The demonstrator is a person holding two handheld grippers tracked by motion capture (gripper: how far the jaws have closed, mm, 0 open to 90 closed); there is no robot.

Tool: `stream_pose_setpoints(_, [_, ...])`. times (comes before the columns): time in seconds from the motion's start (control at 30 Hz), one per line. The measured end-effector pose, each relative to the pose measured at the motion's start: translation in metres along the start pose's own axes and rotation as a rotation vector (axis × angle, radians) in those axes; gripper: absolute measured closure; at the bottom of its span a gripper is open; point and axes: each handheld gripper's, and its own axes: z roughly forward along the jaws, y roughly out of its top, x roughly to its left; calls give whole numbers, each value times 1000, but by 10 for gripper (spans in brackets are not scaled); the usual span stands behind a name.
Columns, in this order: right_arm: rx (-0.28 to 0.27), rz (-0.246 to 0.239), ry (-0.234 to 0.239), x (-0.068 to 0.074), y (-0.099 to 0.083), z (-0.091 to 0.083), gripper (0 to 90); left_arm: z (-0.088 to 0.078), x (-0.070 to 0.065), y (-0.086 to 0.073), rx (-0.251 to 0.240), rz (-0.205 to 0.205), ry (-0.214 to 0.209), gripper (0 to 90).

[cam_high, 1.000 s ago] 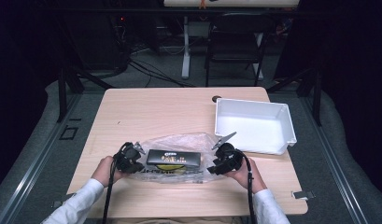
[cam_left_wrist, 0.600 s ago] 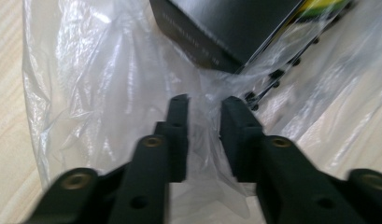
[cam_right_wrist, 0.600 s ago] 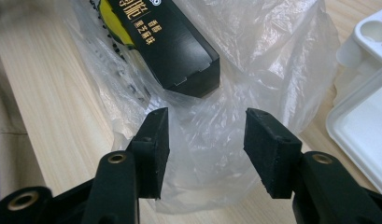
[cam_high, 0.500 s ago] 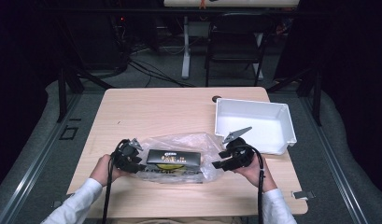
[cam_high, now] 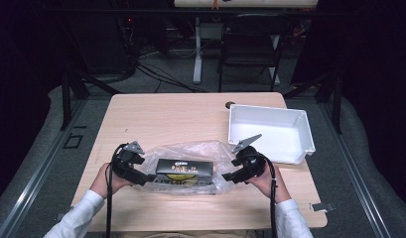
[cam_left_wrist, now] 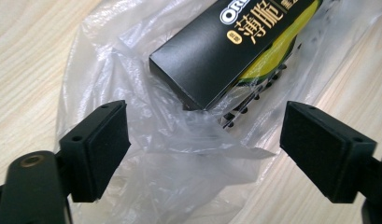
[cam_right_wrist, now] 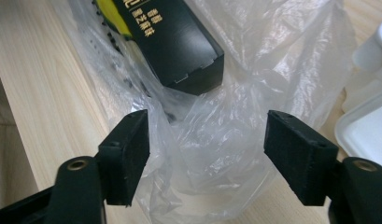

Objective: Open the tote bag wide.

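Two black hand-held grippers, white sleeves

The left gripper (cam_high: 147, 177) and right gripper (cam_high: 226, 176) are both matt black, each topped by a grey three-cornered plate and trailing a black cable along the forearm. Each jaw ends in a thick, square-edged black pad (cam_left_wrist: 101, 148) with small round holes along its side, and a brass-coloured screw sits in the rounded arm behind it. The person wears a white shirt; its long sleeves (cam_high: 74, 218) end in cuffs at the wrists.
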Motion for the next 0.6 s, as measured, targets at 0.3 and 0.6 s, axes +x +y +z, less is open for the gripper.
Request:
stream_pose_setpoints(0.3, [24, -25, 3, 6, 6, 5, 240, -20, 7, -4, -49, -39, 28, 94])
stream_pose_setpoints(0.6, [76, -81, 28, 15, 19, 11, 212, -31, 20, -14, -47, -69, 98, 60])
